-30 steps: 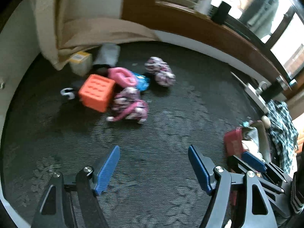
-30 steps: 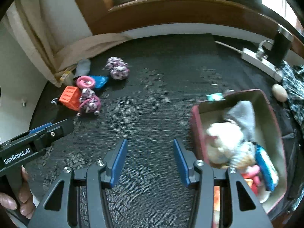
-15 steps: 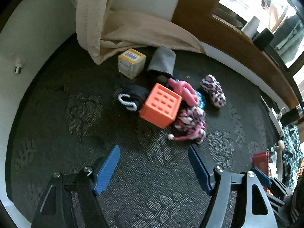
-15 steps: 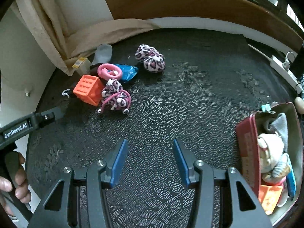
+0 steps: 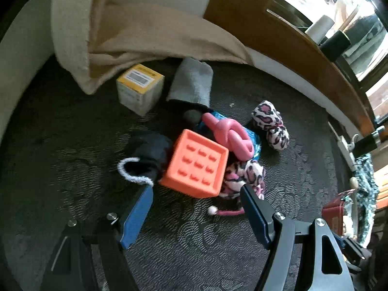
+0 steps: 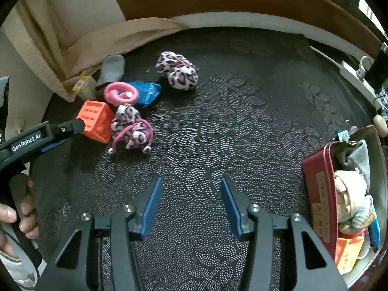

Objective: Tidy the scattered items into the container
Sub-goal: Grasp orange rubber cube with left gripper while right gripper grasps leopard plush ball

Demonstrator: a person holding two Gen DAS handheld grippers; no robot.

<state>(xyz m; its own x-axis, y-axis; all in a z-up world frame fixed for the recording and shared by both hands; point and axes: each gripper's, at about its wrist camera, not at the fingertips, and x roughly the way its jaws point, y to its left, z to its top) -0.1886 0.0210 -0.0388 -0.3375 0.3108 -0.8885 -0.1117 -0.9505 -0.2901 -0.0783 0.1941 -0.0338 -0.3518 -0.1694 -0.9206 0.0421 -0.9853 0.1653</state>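
An orange cube (image 5: pixel 196 163) lies on the dark patterned cloth, just ahead of my open left gripper (image 5: pixel 196 191), whose fingertips flank its near edge without touching. Around it lie a black sock (image 5: pixel 145 156), a pink ring toy (image 5: pixel 230 135) on a blue packet (image 6: pixel 145 93), a leopard-print sock bundle (image 5: pixel 245 177) with a pink cord, and a second leopard bundle (image 5: pixel 270 123). A grey sock (image 5: pixel 192 82) and a yellow-topped box (image 5: pixel 139 88) lie behind. My right gripper (image 6: pixel 189 194) is open and empty over bare cloth. The red container (image 6: pixel 317 186) at right holds several items.
A beige curtain (image 5: pixel 135 34) drapes onto the table behind the pile. A wooden window ledge (image 6: pixel 218 2) runs along the back. A white power strip (image 6: pixel 354 77) and an egg-shaped object (image 6: pixel 379 122) lie at the far right. A hand (image 6: pixel 21 215) holds the left gripper.
My left gripper has swung left and closed in on the pile, so the orange cube now sits right before its fingertips. The right view has shifted left, moving the container toward the frame's edge.
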